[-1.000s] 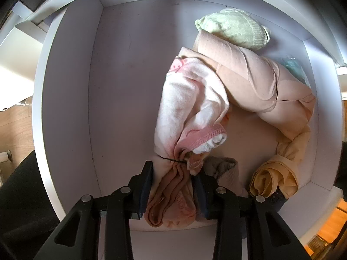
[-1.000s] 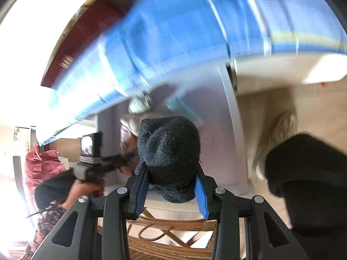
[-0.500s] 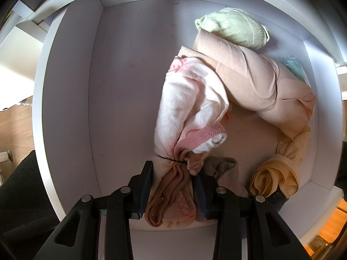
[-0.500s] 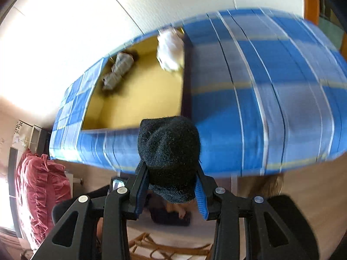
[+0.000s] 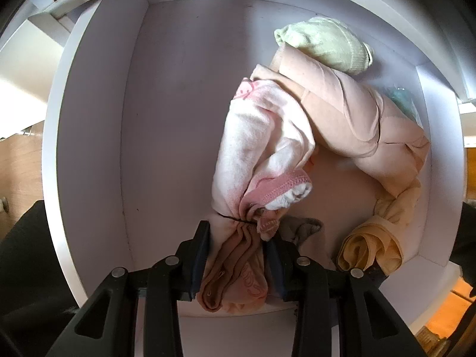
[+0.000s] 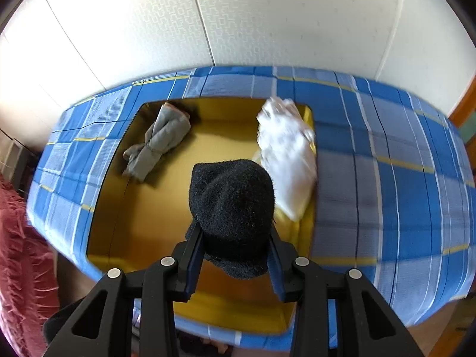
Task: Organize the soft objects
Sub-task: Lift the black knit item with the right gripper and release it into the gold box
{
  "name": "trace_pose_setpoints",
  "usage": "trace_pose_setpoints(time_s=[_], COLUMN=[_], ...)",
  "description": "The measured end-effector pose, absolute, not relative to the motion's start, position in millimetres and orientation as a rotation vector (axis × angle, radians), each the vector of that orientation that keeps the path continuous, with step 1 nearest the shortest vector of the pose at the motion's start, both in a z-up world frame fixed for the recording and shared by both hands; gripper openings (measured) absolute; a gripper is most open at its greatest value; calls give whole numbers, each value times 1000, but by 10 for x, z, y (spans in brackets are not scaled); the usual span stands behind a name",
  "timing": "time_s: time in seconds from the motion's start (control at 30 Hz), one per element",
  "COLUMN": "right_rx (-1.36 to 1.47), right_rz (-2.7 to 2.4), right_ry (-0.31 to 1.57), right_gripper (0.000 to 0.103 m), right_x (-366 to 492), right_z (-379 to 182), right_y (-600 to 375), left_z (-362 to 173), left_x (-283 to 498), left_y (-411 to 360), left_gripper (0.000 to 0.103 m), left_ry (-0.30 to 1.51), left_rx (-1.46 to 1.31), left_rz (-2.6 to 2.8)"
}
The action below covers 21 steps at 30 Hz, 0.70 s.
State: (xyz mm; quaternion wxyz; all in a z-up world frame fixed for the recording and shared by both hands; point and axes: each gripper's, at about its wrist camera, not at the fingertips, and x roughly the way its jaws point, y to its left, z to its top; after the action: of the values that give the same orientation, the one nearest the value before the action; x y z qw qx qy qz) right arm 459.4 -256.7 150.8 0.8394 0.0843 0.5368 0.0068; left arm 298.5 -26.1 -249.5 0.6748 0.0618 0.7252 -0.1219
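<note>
In the left wrist view my left gripper (image 5: 238,232) is shut on a pink-and-white garment (image 5: 258,154) that trails into a white drawer (image 5: 89,148). A peach garment (image 5: 357,119), a pale green roll (image 5: 324,44) and a yellow roll (image 5: 372,247) lie in the drawer to the right. In the right wrist view my right gripper (image 6: 235,232) is shut on a black sock roll (image 6: 232,205), held above a yellow-lined box (image 6: 148,208) with blue plaid sides. A grey roll (image 6: 157,142) and a white cloth (image 6: 288,154) lie inside the box.
A brown-grey cloth (image 5: 303,229) lies beside my left fingers. The drawer's left half shows bare floor. The blue plaid cover (image 6: 401,178) spreads right of the box. A pale wall (image 6: 238,15) stands behind it and a red fringed fabric (image 6: 17,253) is at the left.
My right gripper has swung with the black sock roll from facing the drawer area up over the plaid box, now looking down into it. The left gripper has stayed put.
</note>
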Motion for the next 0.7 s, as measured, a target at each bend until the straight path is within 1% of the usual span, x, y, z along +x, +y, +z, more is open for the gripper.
trace_pose_setpoints(time_s=[0.37, 0.57, 0.7], right_rx=[87, 30, -19], right_rz=[-43, -74, -80], right_ry=[1187, 1192, 1180], right_gripper=[38, 39, 42], right_x=[5311, 5465, 5526], right_z=[1210, 1094, 1049], right_y=[-2370, -2312, -2258], left_z=[-2486, -2478, -2482], left_x=[2972, 2980, 2980], left_y=[-237, -240, -243], left_gripper=[37, 37, 37], left_ry=[1643, 1645, 1647], left_rx=[97, 97, 95], left_rz=[-272, -268, -265])
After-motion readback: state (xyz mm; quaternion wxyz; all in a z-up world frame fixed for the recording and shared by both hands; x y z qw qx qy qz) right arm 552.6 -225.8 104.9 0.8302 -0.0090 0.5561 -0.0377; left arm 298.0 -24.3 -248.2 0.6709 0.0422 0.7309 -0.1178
